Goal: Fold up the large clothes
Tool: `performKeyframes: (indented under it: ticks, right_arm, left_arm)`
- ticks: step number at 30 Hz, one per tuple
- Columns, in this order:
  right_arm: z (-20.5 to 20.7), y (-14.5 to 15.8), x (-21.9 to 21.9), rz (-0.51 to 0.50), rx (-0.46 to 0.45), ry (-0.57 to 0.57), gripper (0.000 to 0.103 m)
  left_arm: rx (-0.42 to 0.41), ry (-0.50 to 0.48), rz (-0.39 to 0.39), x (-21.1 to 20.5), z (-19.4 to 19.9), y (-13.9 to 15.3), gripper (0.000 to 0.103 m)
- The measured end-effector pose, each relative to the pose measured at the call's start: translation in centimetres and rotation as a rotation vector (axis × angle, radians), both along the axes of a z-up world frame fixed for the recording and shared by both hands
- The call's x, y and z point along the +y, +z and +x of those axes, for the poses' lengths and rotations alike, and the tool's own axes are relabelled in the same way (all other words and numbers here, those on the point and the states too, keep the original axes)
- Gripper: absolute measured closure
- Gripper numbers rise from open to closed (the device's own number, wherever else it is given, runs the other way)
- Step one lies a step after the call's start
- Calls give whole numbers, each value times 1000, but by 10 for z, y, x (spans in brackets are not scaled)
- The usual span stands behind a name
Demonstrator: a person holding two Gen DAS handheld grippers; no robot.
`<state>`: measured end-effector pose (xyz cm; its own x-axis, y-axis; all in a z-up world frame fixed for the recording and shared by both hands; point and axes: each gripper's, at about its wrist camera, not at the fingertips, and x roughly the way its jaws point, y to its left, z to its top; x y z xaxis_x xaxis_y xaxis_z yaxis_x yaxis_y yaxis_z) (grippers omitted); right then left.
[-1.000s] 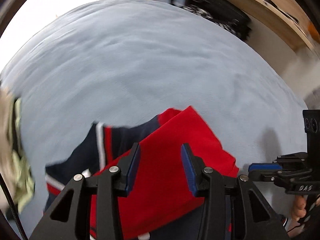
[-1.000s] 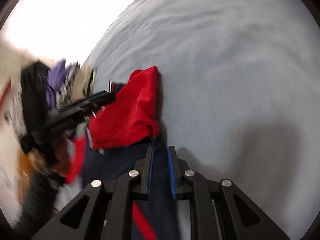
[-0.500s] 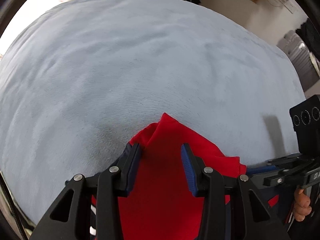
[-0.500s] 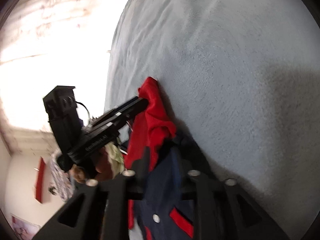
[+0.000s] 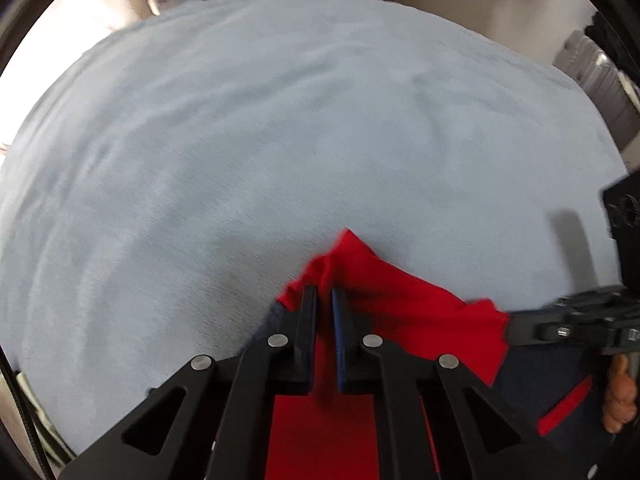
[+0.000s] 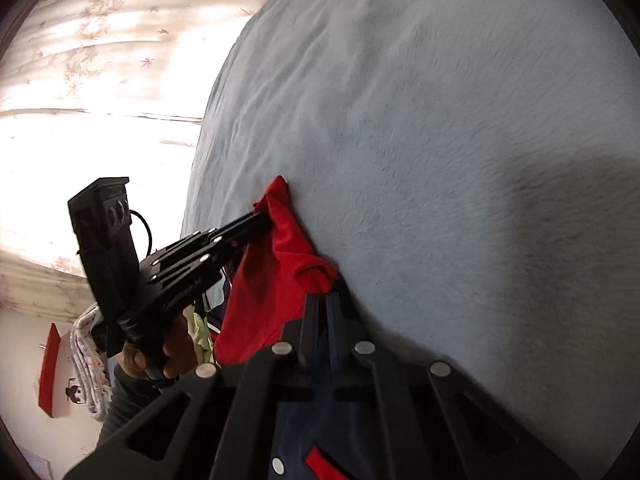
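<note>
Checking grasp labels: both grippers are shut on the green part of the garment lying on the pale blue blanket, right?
Not green. Both the left gripper and the right gripper are shut on the red part of the garment, as both wrist views show. The pale blue blanket is right.

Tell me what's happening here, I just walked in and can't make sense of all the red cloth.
A person holds a two-finger tool in each hand and is working on a red and navy fabric garment lying at the near edge of a pale blue plush blanket. The left tool is shut on a bunched fold of the red cloth. The right tool is shut on another bunch of it, close beside the navy part. The garment is still crumpled, not yet spread or folded.
</note>
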<state>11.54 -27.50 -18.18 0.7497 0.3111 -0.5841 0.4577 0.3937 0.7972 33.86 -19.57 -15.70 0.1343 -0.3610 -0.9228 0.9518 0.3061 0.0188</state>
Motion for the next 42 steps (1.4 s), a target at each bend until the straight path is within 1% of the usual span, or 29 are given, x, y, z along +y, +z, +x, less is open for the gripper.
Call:
performKeyframes:
  ticks: [1, 2, 3, 5, 6, 7, 9, 10, 12, 15, 18, 19, 21, 22, 23, 25, 28, 30, 32, 33, 34, 35, 36, 37, 38, 39, 40, 41, 42]
  right_arm:
    - [-3, 4, 0, -14, 0, -10, 103]
    - [-6, 7, 0, -46, 19, -27, 103]
    - [-7, 5, 0, -56, 37, -32, 103]
    - [-7, -6, -1, -37, 76, -13, 103]
    - [-6, -8, -4, -33, 75, -8, 103]
    - [-4, -2, -4, -59, 72, 8, 103]
    - [-2, 11, -1, -110, 50, 25, 103]
    - [1, 21, 0, -135, 36, 48, 103]
    - [9, 31, 0, -146, 32, 72, 101]
    - [25, 41, -6, -165, 48, 148, 100]
    - [57, 49, -15, -211, 76, 263, 99]
    - [65, 49, -17, -214, 76, 294, 96]
    - [89, 48, -20, -235, 82, 348, 84]
    - [102, 45, -23, -223, 77, 368, 73]
    - [108, 40, -27, -209, 78, 381, 67]
    - [126, 30, -32, -162, 78, 406, 67]
    - [147, 14, -36, -96, 87, 435, 67]
    - [148, 3, -35, -95, 88, 444, 67]
    - [152, 5, -38, -93, 56, 442, 67]
    - [155, 5, -38, -108, 48, 454, 70]
    - [162, 6, -35, -146, 52, 476, 93]
    - [171, 5, -30, -187, 66, 515, 99]
    - [176, 2, -27, -204, 77, 536, 99]
    - [179, 4, -24, -225, 64, 551, 100]
    - [181, 7, -21, -270, 57, 566, 100]
    - [182, 13, -15, -349, 41, 586, 100]
    - [184, 17, -10, -405, 36, 597, 100]
    - [186, 18, -3, -497, 35, 614, 100]
    - [187, 15, 0, -540, 47, 627, 100]
  left_arm:
    - [-22, 22, -4, -3, 0, -2, 99]
    - [-50, 55, -1, -4, 4, -3, 100]
    - [-52, 94, 15, -4, 14, -6, 101]
    - [13, 137, 21, -3, 28, -13, 101]
    - [21, 144, 12, -3, 28, -13, 101]
    - [16, 148, 7, -3, 28, -13, 100]
    - [32, 160, -9, -5, 26, -10, 100]
    - [33, 165, -16, -1, 25, -8, 100]
    - [24, 179, -33, 5, 23, 2, 99]
    - [15, 213, -95, 17, 18, 23, 97]
    - [46, 223, -156, 27, 0, 36, 97]
    - [74, 221, -170, 30, -8, 36, 97]
    - [126, 215, -189, 36, -25, 35, 97]
    - [148, 212, -198, 37, -37, 33, 97]
    - [167, 214, -208, 40, -45, 31, 97]
    - [204, 238, -225, 41, -56, 24, 97]
    - [245, 312, -250, 42, -61, 14, 97]
    - [308, 371, -277, 46, -58, 7, 97]
    - [350, 410, -292, 49, -57, 0, 97]
    - [372, 425, -286, 50, -58, -6, 97]
    - [373, 436, -272, 50, -59, -11, 97]
    - [379, 445, -262, 50, -60, -17, 97]
    - [399, 465, -265, 53, -60, -24, 97]
    - [417, 477, -276, 56, -59, -27, 97]
    - [448, 494, -295, 61, -57, -30, 97]
    - [475, 508, -306, 65, -54, -31, 97]
    - [494, 521, -312, 69, -53, -33, 97]
    - [502, 527, -315, 71, -53, -34, 97]
    - [498, 529, -315, 73, -54, -35, 97]
